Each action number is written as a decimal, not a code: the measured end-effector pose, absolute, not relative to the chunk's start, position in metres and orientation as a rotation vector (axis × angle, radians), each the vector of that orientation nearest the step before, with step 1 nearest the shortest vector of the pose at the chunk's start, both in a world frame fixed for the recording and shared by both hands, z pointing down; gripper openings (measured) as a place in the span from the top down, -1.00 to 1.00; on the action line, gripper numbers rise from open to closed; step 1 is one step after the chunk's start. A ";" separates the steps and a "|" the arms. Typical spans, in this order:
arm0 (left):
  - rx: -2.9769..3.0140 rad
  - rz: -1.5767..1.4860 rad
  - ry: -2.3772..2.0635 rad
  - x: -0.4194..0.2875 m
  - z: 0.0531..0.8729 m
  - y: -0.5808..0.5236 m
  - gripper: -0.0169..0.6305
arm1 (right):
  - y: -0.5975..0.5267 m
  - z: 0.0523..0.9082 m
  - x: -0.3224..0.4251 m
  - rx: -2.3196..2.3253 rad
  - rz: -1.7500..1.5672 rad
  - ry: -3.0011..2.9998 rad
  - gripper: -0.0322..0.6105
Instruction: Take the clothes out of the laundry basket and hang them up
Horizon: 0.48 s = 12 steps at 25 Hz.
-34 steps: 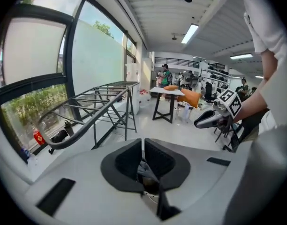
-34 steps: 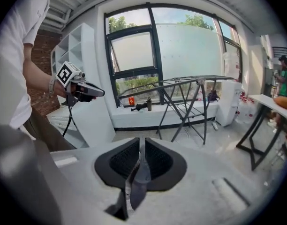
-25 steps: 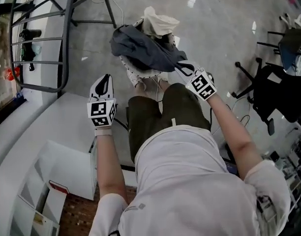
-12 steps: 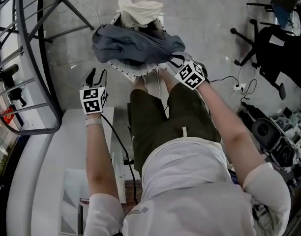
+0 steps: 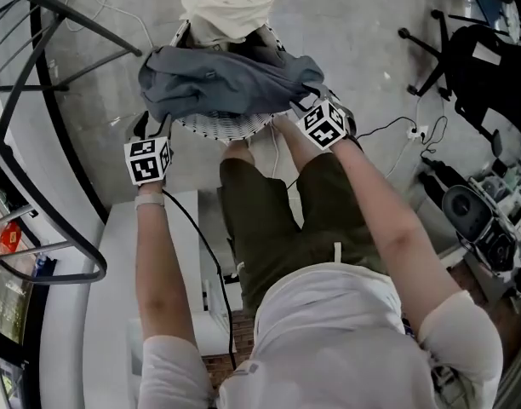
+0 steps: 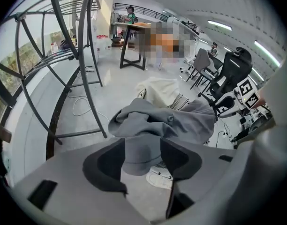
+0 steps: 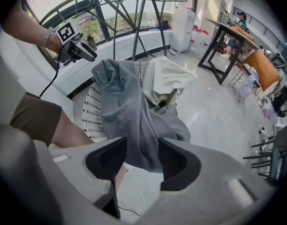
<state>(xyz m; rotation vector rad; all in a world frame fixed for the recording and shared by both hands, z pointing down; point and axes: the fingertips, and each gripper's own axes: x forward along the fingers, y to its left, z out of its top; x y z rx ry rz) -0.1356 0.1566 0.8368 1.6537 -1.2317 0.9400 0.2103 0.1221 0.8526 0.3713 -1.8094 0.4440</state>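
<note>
Grey garment (image 5: 226, 88) lay draped across the white laundry basket (image 5: 218, 129), with a cream cloth (image 5: 222, 11) at its far edge. The left gripper (image 5: 143, 124) and right gripper (image 5: 312, 105) had their fingers (image 6: 103, 165) just opening, spread apart, with grey fabric hanging loose between each pair.

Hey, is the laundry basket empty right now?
No, a grey garment lies draped across the top of the white basket, and a cream cloth sits at its far side.
</note>
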 end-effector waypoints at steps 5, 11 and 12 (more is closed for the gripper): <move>1.591 0.942 -1.213 -0.142 0.877 0.149 0.27 | 0.121 0.882 0.209 0.398 0.474 -1.761 0.30; 1.645 0.947 -1.194 -0.132 0.886 0.144 0.45 | 0.111 0.894 0.219 0.459 0.443 -1.677 0.35; 1.641 0.951 -1.204 -0.132 0.885 0.145 0.47 | 0.111 0.893 0.220 0.449 0.438 -1.673 0.39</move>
